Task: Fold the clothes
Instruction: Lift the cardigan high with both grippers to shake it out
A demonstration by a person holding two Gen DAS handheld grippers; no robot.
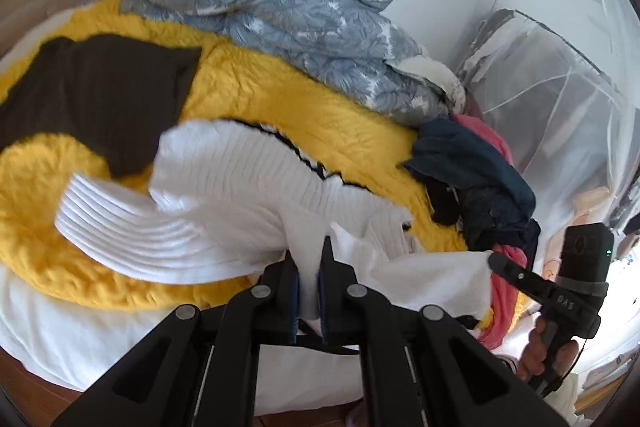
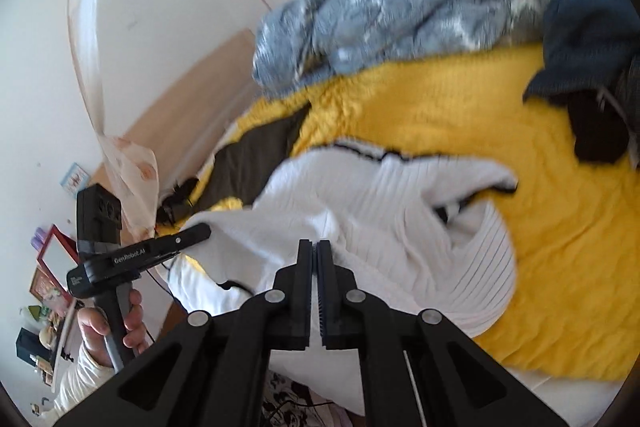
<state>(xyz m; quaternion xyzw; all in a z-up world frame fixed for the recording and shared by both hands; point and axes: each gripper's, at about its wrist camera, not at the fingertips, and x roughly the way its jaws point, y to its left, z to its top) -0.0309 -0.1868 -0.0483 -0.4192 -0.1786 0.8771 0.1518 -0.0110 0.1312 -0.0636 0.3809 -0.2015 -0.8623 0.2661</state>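
Two grippers on one garment, we reckon. Left wrist view: left gripper point(image 1: 309, 259) pinches a bunch of the white ribbed sweater point(image 1: 224, 187), which sprawls rumpled over the yellow quilt point(image 1: 320, 107) near the bed's front edge; a sleeve trails toward the left edge. Right wrist view: right gripper point(image 2: 314, 259) has its fingers pressed together, whether on cloth we cannot tell. Step looks like spreading it flat; next needs the sweater smoothed. Only the left view shows the dark folded garment point(image 1: 96, 95) whole.
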